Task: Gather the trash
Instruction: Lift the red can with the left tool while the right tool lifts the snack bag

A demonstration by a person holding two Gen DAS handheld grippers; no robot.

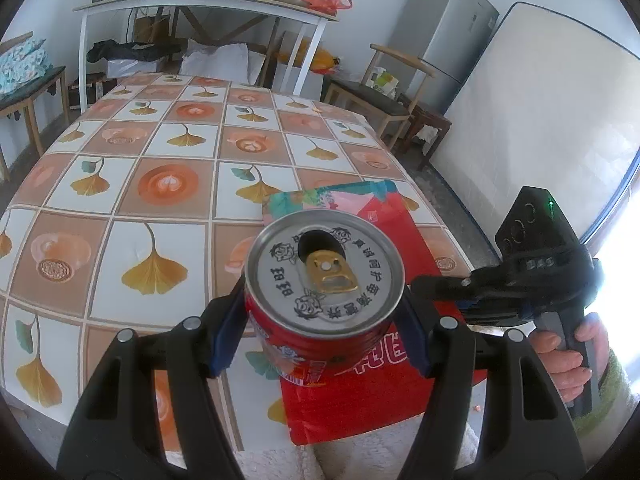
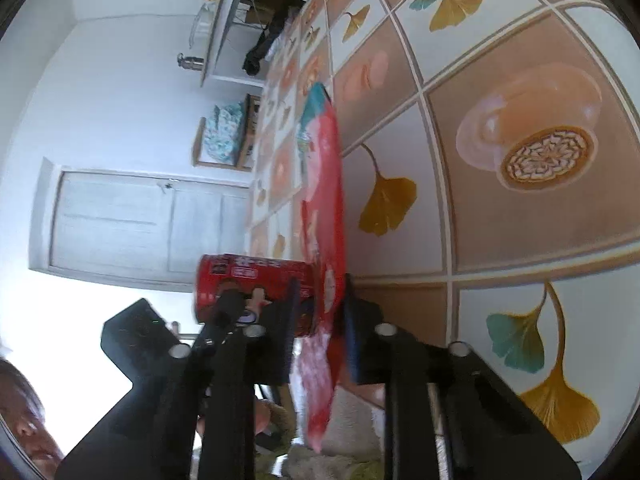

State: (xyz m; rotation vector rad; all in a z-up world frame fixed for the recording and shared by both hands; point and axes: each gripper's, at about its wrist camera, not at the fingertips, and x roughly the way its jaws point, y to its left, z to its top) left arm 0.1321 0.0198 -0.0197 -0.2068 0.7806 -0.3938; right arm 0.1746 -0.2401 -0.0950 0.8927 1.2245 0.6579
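Can (image 1: pixel 324 280), red, opened, sits between the blue pads of the left gripper (image 1: pixel 322 330); both pads press its sides, so it is pinched. Silver top with the gold tab faces the left camera; its long axis runs roughly upright, tilted toward that camera. It sits over the near right part of the table (image 1: pixel 132 200), right above a flat red snack bag (image 1: pixel 360 396).

Bag lies on the tablecloth with its near end hanging past the table's front edge. Its long axis runs from that edge away across the table. Right gripper (image 2: pixel 330 336), rolled onto its side, has its pads pressed together on the bag's (image 2: pixel 324 208) near edge. In the left view that gripper (image 1: pixel 520 284) comes in from the right, low, close beside the can, with the person's hand (image 1: pixel 568 356) on its handle.

Room to move: tabletop left of and beyond the can is bare cloth. The table's right edge is near the bag.

Surface: checked cloth with ginkgo leaves and coffee cups. Behind it a white side table (image 1: pixel 208 4) loaded with kitchen things, a wooden chair (image 1: pixel 380 92), a grey fridge (image 1: pixel 444 32), a mattress (image 1: pixel 540 120) leaning on the wall. Right view shows a white door (image 2: pixel 132 220).
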